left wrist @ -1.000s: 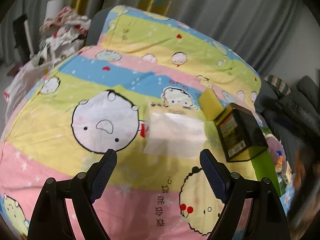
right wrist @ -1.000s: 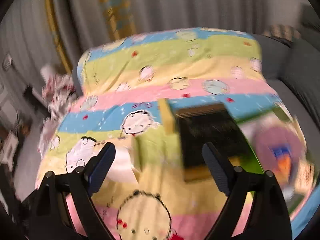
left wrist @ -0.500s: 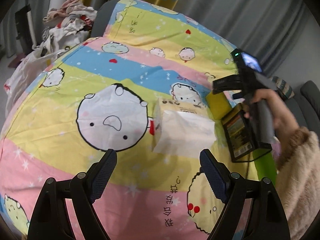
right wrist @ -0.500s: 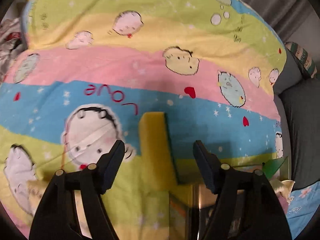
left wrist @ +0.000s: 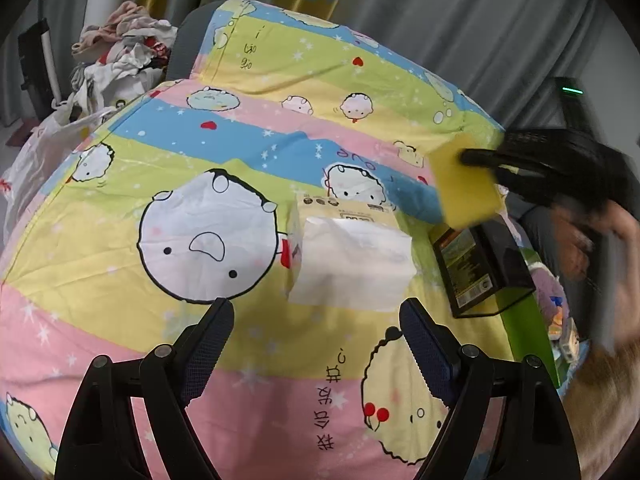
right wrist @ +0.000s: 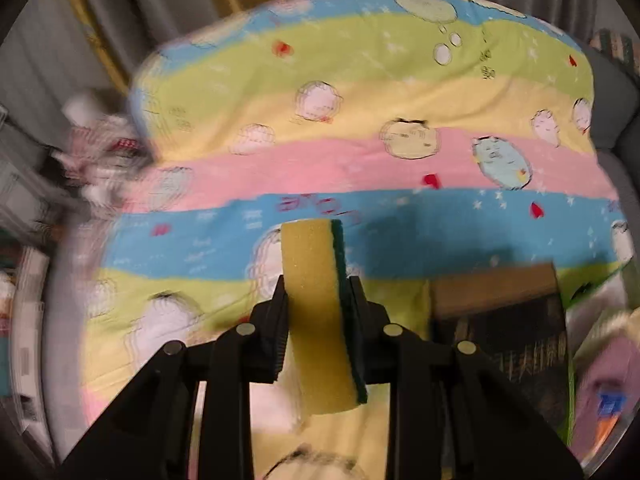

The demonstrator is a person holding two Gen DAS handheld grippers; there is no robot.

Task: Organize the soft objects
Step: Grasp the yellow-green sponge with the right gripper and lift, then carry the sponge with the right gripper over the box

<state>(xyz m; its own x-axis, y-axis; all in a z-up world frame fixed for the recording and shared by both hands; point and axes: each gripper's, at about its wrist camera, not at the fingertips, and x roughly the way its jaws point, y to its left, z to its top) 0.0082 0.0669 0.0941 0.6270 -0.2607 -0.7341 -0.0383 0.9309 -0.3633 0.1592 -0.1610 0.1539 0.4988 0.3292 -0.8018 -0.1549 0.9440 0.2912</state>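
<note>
1. The black box point(left wrist: 482, 268) is lying on the bedspread point(left wrist: 248, 152), with a green container point(left wrist: 532, 320) just beside it; what is sitting inside either one is impossible to make out
2. One sponge point(right wrist: 320, 312), yellow with a dark green side, is being held clear of the bed, squeezed between the fingers of the right claw point(right wrist: 320, 300)
3. One tissue pack point(left wrist: 348, 260) is resting on the bedspread, ahead of the left claw point(left wrist: 316, 340), which is hanging spread wide and gripping nothing
4. One clothes pile point(left wrist: 120, 56) is sitting at the far left
5. The right wrist view is smearing badly, so the box lettering is unreadable, and the holding hand point(left wrist: 580, 248) is blurring at the frame edge
</note>
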